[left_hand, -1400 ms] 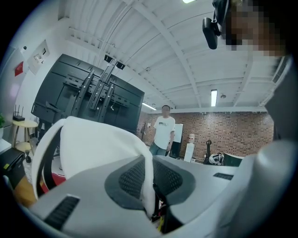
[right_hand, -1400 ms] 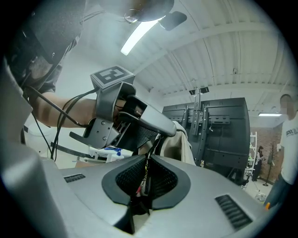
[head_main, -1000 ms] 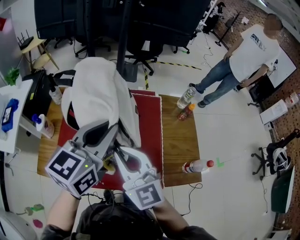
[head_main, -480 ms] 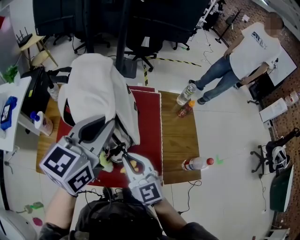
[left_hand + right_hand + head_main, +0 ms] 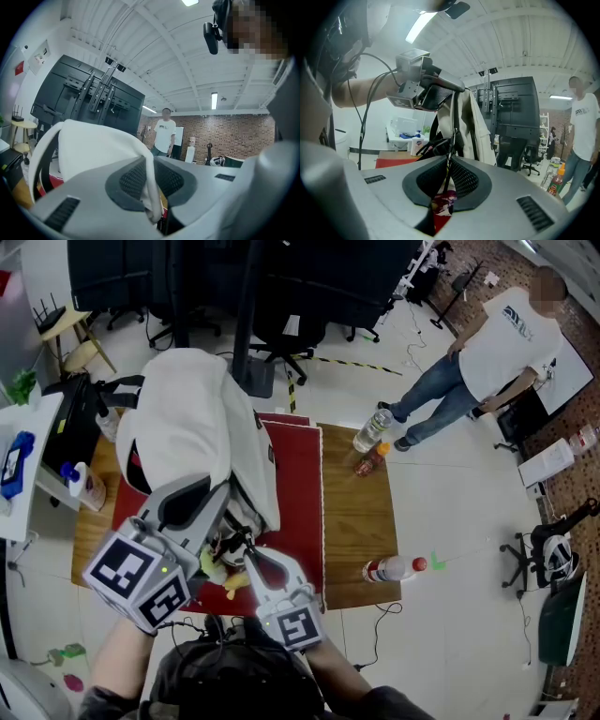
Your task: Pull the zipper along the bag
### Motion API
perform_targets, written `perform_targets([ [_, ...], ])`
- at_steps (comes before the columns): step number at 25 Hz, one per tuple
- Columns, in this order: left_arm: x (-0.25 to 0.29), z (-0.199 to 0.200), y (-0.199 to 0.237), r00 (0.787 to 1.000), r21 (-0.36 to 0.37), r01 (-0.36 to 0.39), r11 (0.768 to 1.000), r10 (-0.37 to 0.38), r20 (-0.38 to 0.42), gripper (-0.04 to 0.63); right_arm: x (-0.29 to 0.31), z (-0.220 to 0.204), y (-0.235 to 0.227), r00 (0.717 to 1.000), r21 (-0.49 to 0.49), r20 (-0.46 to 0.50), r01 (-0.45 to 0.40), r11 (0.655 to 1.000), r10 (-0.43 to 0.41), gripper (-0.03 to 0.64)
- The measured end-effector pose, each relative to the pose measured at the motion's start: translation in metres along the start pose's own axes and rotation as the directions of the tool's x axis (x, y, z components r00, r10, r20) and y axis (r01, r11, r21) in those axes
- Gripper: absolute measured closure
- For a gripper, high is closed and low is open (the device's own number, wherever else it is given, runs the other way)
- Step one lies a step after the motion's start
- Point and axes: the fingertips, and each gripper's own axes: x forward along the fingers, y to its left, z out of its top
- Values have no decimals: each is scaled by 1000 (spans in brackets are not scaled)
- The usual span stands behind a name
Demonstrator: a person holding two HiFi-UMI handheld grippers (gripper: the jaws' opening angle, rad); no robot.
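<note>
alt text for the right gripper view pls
The right gripper is shut on the thin dark zipper pull of a white bag just ahead. Beyond, the left gripper pinches the bag's top edge; a person in a white shirt stands at far right.

Upper right: person (image 5: 504, 345) standing. Centre: wooden table (image 5: 354, 521), clear bottle (image 5: 372, 432) and orange bottle (image 5: 372, 461) at its top edge, third bottle (image 5: 392, 570) lying lower right.

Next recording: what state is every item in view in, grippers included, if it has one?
white bag: upright, partly open by the grippers
zipper pull: pinched, pulled straight
left gripper: shut on the white bag's edge
right gripper: shut on the zipper pull
red-capped bottle: lying on its side
orange bottle: upright
</note>
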Motion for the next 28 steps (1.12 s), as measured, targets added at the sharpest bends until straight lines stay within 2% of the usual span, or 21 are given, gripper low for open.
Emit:
perform_targets([
  [11,-3,-3,0,1000,28,-21,999,21,7,531,0,1,1,1000,19,16,19,1000,-19,577],
  [17,-1,-7,0,997,76,-80,994,79,12,506,1,3,2,999,37,28,15,999,-16,567],
  [19,-1,-9,0,995,101,-97,990,96,17,503,2,3,4,999,43,38,8,999,-9,545],
  [23,-3,-15,0,993,139,-114,984,114,5,464,2,3,5,999,53,31,6,999,-8,491],
  [26,-5,-21,-3,993,151,-113,982,118,-23,416,0,4,4,1000,53,25,18,998,-19,482],
  [28,-8,-20,-3,993,170,-114,979,116,-2,397,-2,9,3,999,40,45,20,999,-22,477],
])
